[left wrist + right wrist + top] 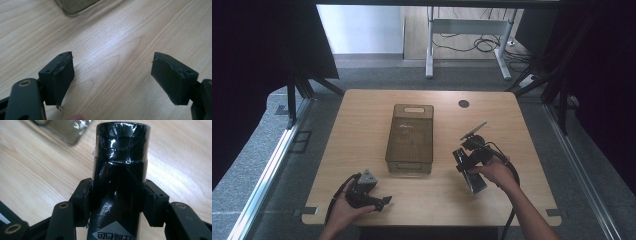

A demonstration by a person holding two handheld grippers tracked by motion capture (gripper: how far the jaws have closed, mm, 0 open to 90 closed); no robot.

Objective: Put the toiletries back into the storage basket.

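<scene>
Bottle (120, 170) sits pinched in the right gripper (117, 202), up off the worktop (362, 125), right of the bin (409, 137). To do this well, I think the grip must stay firm and the bottle must pass over the bin's near wall before it goes down. Left gripper (113, 80) is spread wide with nothing in it, near the left corner. Worktop is pale wood. Grey floor (362, 75) lies beyond.
</scene>
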